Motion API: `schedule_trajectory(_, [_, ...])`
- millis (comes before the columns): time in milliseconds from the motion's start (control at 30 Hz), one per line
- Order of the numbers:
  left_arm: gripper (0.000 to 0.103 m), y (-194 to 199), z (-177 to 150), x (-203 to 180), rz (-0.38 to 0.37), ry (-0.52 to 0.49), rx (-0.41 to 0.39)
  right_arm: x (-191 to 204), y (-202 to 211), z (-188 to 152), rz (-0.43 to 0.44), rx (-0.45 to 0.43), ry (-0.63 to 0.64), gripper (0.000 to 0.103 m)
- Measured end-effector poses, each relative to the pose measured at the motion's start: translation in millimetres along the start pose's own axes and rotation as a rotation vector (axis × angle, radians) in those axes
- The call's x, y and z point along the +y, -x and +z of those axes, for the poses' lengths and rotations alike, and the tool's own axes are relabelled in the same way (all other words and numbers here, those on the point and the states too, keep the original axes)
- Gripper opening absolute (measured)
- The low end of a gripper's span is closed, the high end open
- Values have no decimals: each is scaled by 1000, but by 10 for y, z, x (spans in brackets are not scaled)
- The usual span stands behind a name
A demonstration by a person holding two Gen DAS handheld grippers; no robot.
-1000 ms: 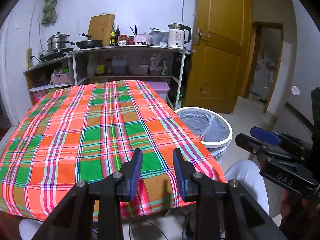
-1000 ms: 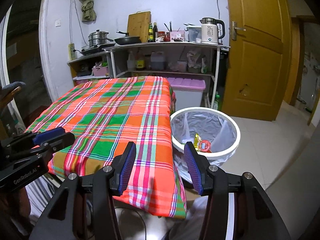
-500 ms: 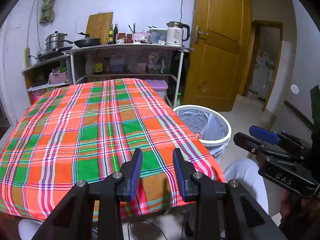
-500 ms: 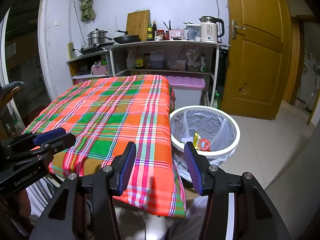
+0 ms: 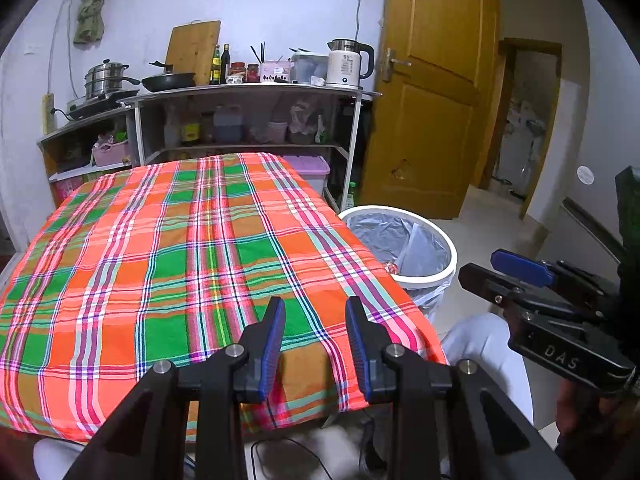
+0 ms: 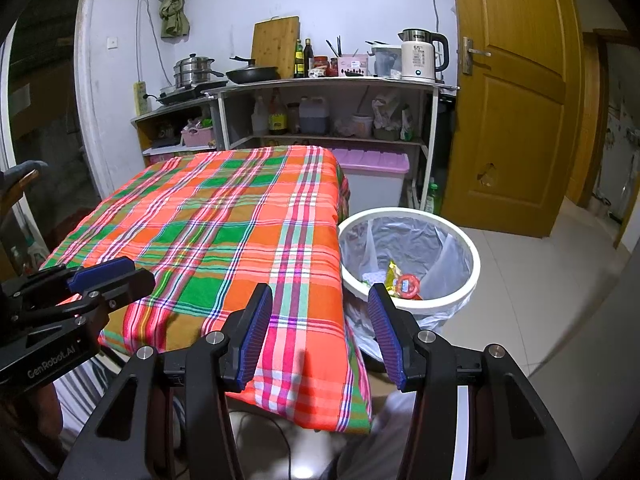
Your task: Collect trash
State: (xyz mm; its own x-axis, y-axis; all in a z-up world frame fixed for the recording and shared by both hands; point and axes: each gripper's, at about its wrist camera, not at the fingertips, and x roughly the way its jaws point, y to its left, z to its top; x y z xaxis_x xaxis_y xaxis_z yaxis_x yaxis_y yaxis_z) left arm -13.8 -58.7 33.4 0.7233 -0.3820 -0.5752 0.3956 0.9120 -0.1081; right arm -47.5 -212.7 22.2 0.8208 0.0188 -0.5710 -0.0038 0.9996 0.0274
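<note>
One tabletop (image 6: 224, 216) under one plaid cloth (image 5: 192, 248). One white trash bin (image 6: 474, 276) lined with one grey bag (image 6: 404, 240); inside it one yellow wrapper (image 6: 394, 272) and one red round-labelled packet (image 6: 408, 283), with other scraps too small to count. Two grippers, left (image 5: 314, 318) and right (image 6: 320, 300), each with two blue-padded fingers (image 6: 256, 328). On the shelf unit (image 6: 328, 82): one kettle (image 6: 420, 56), one frying pan (image 6: 252, 74), one steamer pot (image 6: 194, 70), one cutting board (image 6: 276, 46), two dark bottles (image 6: 303, 58). One lilac-lidded storage box (image 6: 372, 162). One wooden door (image 6: 516, 100).
</note>
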Motion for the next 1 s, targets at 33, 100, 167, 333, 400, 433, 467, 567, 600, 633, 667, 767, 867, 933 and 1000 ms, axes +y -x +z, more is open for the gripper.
schedule_trajectory(33, [31,-1,-2,3,-1,0,1,-1,0,-1,1,1,0,51])
schedule_trajectory(100, [31,-3,-6,-4,-2,-2,2,0,-5,-5,2,4,0,51])
schedule_trajectory(167, [31,-6,-7,-6,-2,-2,2,0,-6,-8,1,4,0,51])
schedule_trajectory(333, [31,-7,-7,-11,-4,-1,3,-2,-9,-8,2,5,-1,51])
schedule_trajectory(400, [31,-5,-5,-17,-5,-2,4,-1,-11,-9,2,8,-2,51])
schedule_trajectory(433, [31,-4,-4,-23,-6,-3,4,-1,-10,-12,2,8,-2,51])
schedule_trajectory(467, [31,-5,-3,-25,-6,-4,4,-1,-11,-17,2,8,-2,51])
schedule_trajectory(567, [31,-5,-5,-26,-6,-3,4,-2,-12,-19,1,8,-2,51])
schedule_trajectory(600, [31,-2,-5,-29,-6,-3,4,-3,-13,-15,2,8,-2,51])
schedule_trajectory(633, [31,-3,-6,-30,-6,-3,4,-4,-13,-12,2,8,-1,51])
schedule_trajectory(667, [31,-3,-6,-30,-7,-3,4,-3,-14,-13,2,8,-1,51])
schedule_trajectory(767, [31,-1,-8,-33,-6,-4,3,-4,-13,-14,2,9,-2,51])
schedule_trajectory(867, [31,1,-9,-37,-6,-4,4,-3,-12,-13,2,8,-2,51])
schedule_trajectory(933, [31,-3,-6,-31,-6,-4,4,-3,-13,-15,2,8,-1,51])
schedule_trajectory(1000, [31,1,-7,-35,-6,-5,4,-3,-12,-13,2,9,-2,51])
